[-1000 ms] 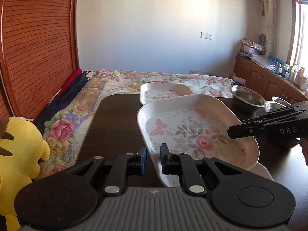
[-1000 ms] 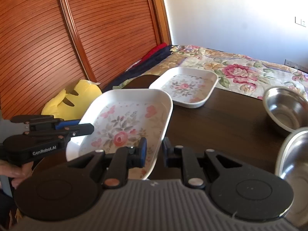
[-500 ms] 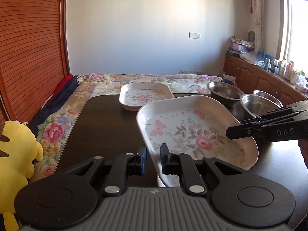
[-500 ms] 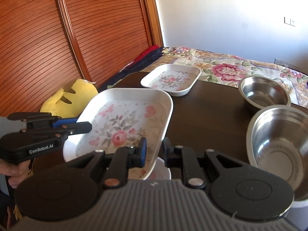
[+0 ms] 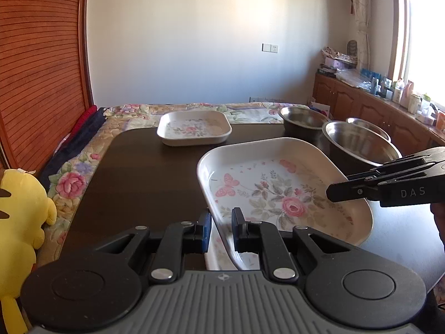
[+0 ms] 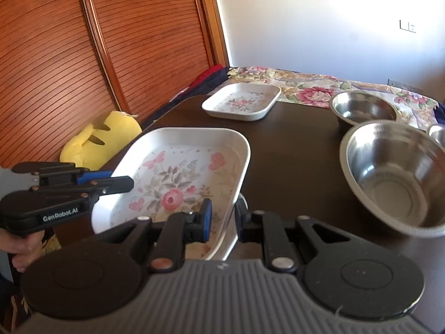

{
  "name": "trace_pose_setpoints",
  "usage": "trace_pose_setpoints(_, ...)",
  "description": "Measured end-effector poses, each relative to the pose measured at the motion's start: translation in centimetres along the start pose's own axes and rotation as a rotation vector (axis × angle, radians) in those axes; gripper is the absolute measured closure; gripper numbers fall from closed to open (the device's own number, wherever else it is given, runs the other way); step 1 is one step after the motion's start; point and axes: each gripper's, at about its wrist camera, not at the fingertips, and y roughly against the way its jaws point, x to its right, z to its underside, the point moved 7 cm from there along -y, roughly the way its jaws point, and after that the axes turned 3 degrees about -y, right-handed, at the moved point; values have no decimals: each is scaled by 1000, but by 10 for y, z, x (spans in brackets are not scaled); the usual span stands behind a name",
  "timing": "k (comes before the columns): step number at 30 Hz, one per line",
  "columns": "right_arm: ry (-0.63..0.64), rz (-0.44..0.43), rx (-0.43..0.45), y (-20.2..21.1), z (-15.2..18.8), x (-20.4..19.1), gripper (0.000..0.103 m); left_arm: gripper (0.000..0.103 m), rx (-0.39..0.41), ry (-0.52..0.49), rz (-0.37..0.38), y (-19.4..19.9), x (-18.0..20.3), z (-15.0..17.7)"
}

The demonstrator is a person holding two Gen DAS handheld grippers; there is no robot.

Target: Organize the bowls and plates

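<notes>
Carrying the large floral plate (image 5: 281,192) between both grippers, lifted clear of the table (image 5: 139,172). Compared with the frames a second back, the view of the table swings: the small floral plate (image 5: 194,131) sits further ahead of the left gripper's jaws and more to their left than before, and the steel bowls now show fully ahead and to the right. The plate itself keeps the same place against both pairs of jaws. Judgement: the grip is stable and the pair is moving the plate as one piece, probably toward the small plate for stacking, though the target is not certain.

Left gripper (image 5: 221,229): jaws clamped on the plate's near rim, blue pad on the outer side, black pad inside. Right gripper (image 6: 222,218): jaws closed on the opposite long rim likewise.

From the right wrist, the large steel bowl (image 6: 397,175) lies to the right of the jaws, a second steel bowl (image 6: 363,108) beyond it, and a third bowl (image 6: 436,135) is cut by the frame edge. A white edge shows under the held plate just ahead of the jaws in both views; cannot tell what it is.

Plate appearance: white, rounded rectangle, raised rim, shallow well printed with a pink rose, leaves and butterflies. Glossy, looks rigid and light. It rides slightly tilted.

A yellow plush toy (image 5: 19,222) sits off the table's left side.
</notes>
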Motion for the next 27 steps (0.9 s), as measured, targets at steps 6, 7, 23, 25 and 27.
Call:
trace_pose_setpoints(6,-7,8,10,12,10,0,84,87,5,-5,8,9,8,5)
trace_pose_setpoints(7,-7,10,12,13,10,-1,84,87,7,-7,8,10,9,6)
trace_pose_setpoints(23,-15,18,35,18,18,-3,84,87,4,-7,1,18,11,14)
trace_pose_setpoints(25,-18,15,34,17,19,-3,84,87,3,-1,2,18,10,16)
trace_pose_setpoints(27,-18,16,34,16,19,-3,84,87,2,5,2,18,9,17)
